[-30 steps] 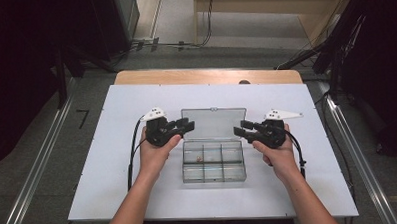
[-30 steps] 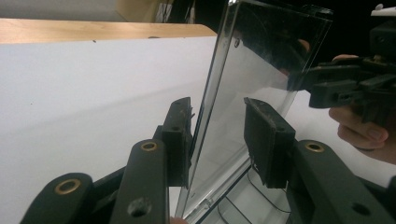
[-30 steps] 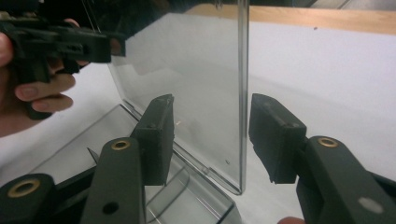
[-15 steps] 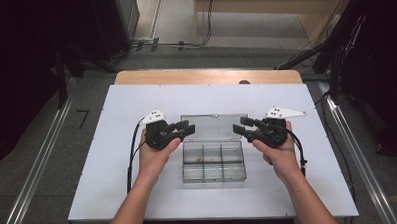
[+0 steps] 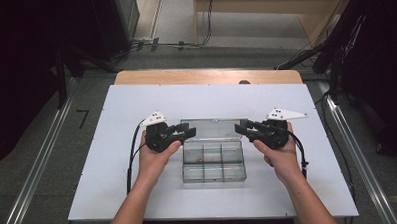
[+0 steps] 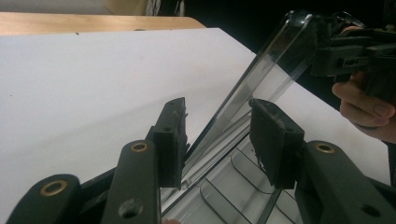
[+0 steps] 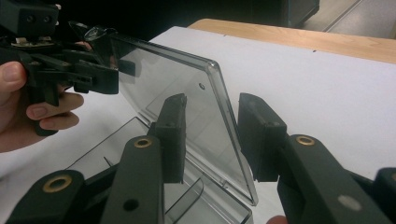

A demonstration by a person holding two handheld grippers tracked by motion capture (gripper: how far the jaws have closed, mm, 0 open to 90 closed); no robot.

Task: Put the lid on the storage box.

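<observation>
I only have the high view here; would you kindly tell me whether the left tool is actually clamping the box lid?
Observer: No. In the left gripper view the lid runs between the left tool's pads, with a clear gap at one pad. Its jaws have just been opening.
Operator: And the right tool?
Observer: The right tool straddles the lid's side edge, with a gap beside one pad. Its jaws have just been closing.
Operator: How does the lid stand?
Observer: It is tilted up at a slant from the box, neither flat nor shut.
</observation>
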